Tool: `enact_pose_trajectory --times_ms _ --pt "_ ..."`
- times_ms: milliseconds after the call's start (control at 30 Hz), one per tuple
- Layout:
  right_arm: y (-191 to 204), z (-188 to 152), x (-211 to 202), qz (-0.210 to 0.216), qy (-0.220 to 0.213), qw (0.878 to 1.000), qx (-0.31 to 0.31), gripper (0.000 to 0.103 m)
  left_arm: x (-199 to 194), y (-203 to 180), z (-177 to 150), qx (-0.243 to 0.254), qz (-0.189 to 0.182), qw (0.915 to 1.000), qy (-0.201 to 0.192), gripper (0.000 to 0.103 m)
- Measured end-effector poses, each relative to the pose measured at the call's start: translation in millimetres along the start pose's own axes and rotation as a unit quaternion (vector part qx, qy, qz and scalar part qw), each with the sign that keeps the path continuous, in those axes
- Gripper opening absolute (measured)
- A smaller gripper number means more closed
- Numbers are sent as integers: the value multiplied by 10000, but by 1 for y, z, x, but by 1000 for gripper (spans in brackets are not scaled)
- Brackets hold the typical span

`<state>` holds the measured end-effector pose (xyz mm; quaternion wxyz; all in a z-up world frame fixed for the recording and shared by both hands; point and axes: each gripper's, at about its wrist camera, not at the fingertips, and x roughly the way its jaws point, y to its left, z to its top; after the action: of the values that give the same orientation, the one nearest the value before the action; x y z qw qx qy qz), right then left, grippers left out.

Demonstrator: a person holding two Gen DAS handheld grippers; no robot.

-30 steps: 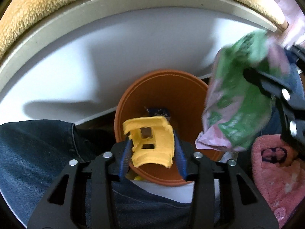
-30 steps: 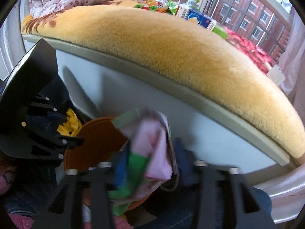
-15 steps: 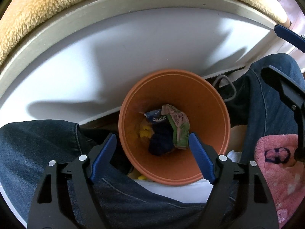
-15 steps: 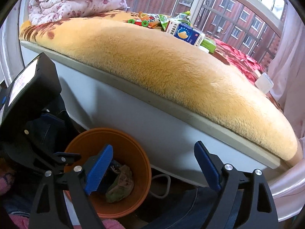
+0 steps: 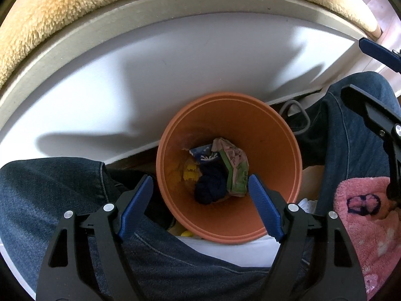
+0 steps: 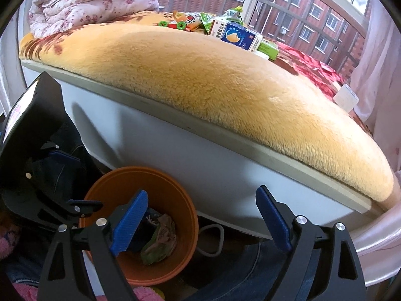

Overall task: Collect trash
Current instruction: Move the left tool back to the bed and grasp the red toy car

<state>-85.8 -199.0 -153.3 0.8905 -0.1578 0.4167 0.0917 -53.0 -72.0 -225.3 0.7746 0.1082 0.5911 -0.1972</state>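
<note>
Looking down, your left hand-held gripper point(image 5: 200, 200) hangs released and empty over the orange plastic bin point(image 5: 275, 150), as does your right hand-held gripper point(image 6: 200, 218). At the bin's bottom a crumpled green-and-pink wrapper point(image 5: 234, 168) lies lengthwise, pointing away from you, touching a dark blue wad point(image 5: 209, 189), a yellow piece point(image 5: 189, 172) and a blue-white pack point(image 5: 203, 152). More packets and a blue-white carton point(image 6: 238, 36) with unreadable print rest on the plush yellow bed point(image 6: 213, 82).

Sunlit window point(image 6: 313, 12) behind a plush-covered bed point(image 6: 225, 80).
</note>
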Motion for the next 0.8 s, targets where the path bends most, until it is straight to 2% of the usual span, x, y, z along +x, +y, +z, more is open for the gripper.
enact_pose_trajectory --times_ms 133,300,500,567,633,733,800 --pt "-1 0 -2 6 -13 10000 26 87 -4 2 0 2 -2 10000 -86 77" --pt "-10 3 -10 54 -95 9997 210 90 -23 6 2 15 -26 9992 -411 77" --pt "-25 15 -27 127 -339 9982 487 90 -71 16 8 6 -135 9940 -1090 77" --pt "-28 19 -33 87 -458 9976 510 90 -94 21 12 1 -268 9888 -1469 77" --pt "-31 23 -37 74 -535 9971 537 91 -117 28 17 -32 -355 9822 -1842 85" --pt "-36 27 -40 77 -602 9964 599 91 -150 41 34 -37 -365 9682 -2476 88" --pt "-37 29 -41 88 -631 9960 634 91 -159 49 50 -89 -271 9641 -2641 89"
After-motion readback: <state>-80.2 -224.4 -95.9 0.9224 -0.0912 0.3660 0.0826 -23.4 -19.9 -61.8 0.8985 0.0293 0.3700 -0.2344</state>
